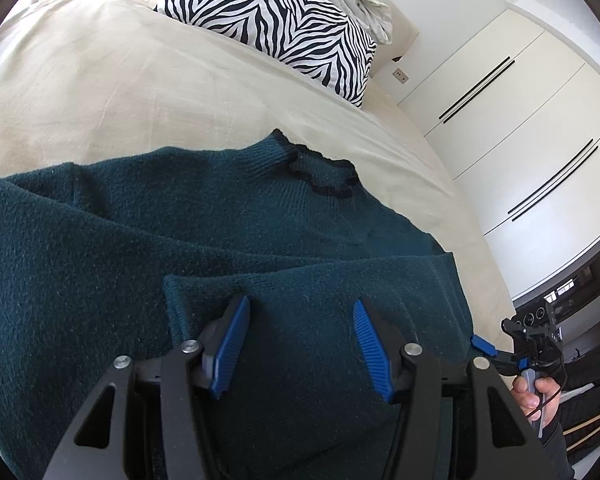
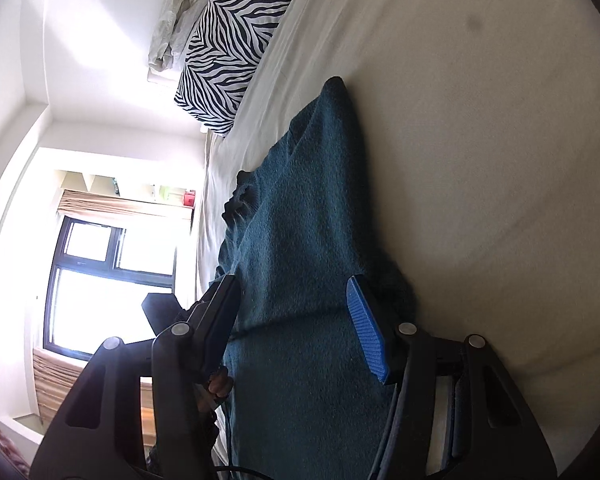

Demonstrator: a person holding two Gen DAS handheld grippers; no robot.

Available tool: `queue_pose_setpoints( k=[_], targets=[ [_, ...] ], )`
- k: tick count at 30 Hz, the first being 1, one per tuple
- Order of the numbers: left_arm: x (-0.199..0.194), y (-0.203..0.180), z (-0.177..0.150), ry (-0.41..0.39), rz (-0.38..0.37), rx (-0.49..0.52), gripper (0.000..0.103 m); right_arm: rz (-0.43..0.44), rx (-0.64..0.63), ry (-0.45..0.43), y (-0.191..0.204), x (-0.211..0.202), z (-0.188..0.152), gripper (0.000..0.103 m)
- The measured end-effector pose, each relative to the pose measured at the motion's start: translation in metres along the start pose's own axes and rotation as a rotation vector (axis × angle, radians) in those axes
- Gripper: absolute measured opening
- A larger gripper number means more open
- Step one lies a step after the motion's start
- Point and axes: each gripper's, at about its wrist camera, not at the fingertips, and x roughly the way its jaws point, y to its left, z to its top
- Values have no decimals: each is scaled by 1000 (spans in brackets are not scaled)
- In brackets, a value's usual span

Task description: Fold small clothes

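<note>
- Far left in the left wrist view, the teal sweater [image 1: 148,232] spreads over the cream bedsheet [image 1: 100,80]; its bulk lies flat there, probably so you have a smooth base to fold onto.
- At the middle of that view, your left gripper [image 1: 300,328] hovers over a folded-over flap of the sweater. Its jaws stand apart and nothing is pinched between the blue pads [image 1: 232,344]: released, not grasping. I judge it is placed to press or pick the flap next.
- Behind it, the black-trimmed neckline [image 1: 324,176] points toward the zebra pillow [image 1: 276,20], so the garment lies lengthwise up the bed.
- To the right, the wardrobe doors [image 1: 520,120] stand well clear of the work.
- At the far right edge, your hand [image 1: 534,394] holds the other tool beside the sweater's edge.
- In the right wrist view, which is rolled sideways, your right gripper [image 2: 296,320] frames the sweater's near end. Its jaws are apart with cloth lying between them, but the pads do not press it: released.
- Watch the thick knit; it may bunch if you close on too many layers.
</note>
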Motion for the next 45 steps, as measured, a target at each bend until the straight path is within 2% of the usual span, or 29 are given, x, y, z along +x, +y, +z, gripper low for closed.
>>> queue_pose_setpoints(
  k=[4, 7, 14, 20, 23, 28, 34, 41, 45],
  targets=[
    [-36, 4, -14, -20, 48, -19, 58, -49, 10, -48, -5, -30, -22, 54],
    [-79, 13, -40, -42, 81, -41, 61, -66, 1, -91, -3, -55, -43, 55],
    [-177, 36, -139, -57, 131, -122, 71, -171, -102, -98, 8, -97, -122, 56],
    [-221, 52, -222, -13, 139, -230, 71, -253, -144, -74, 7, -119, -185, 56],
    [-236, 50, -246, -18, 128, -252, 71, -274, -143, -78, 5, -129, -207, 56],
    [-244, 42, -262, 25, 118, -253, 71, -305, -143, -78, 1, -145, -232, 56],
    [-241, 38, -277, 100, 89, -268, 70, -332, -153, -60, 0, -157, -245, 55],
    [-232, 27, -286, 180, 117, -233, 64, -389, -168, -55, 4, -176, -266, 55],
    [-234, 29, -289, 183, 112, -253, 63, -388, -128, -72, -5, -193, -272, 55]
  ],
)
